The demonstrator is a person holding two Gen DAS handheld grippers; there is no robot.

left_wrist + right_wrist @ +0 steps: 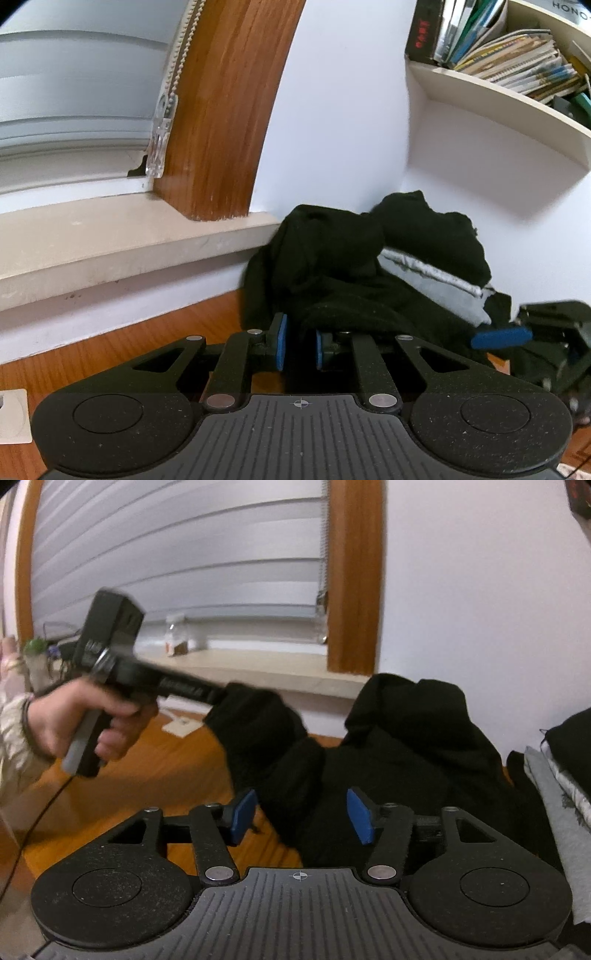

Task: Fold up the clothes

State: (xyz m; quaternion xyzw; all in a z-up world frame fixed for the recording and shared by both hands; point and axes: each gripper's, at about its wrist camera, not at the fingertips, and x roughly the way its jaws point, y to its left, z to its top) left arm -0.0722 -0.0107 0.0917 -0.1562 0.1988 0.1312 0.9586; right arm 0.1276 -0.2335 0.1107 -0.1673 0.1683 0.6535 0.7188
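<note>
Starting nearest, we list the left gripper [298, 345]: blue pads close together, jaws pinched on a fold of the black garment [343, 266] that runs between them. In the right wrist view its body and the hand [88, 720] holding it appear blurred, its front end buried in the raised cloth.

Next, the right gripper [303, 816]: jaws set wide apart, pads either side of the black garment's near edge; we cannot tell whether either pad touches it. Nothing is clamped.

Beneath both, the wooden counter [147, 339], orange-brown, with a white socket plate [13, 415] at its left edge.

On the counter, the black garment lies heaped against the white wall, beside the end of the window sill [110, 243]. Just right of it, a grey garment [436, 286] with a pale trimmed edge, partly tucked under black cloth.

Behind, slatted blinds [184, 554] in a wooden window frame [225, 110], and a jar [176, 639] on the sill.

Highest, a wall shelf [495, 96] crowded with books [517, 55].
</note>
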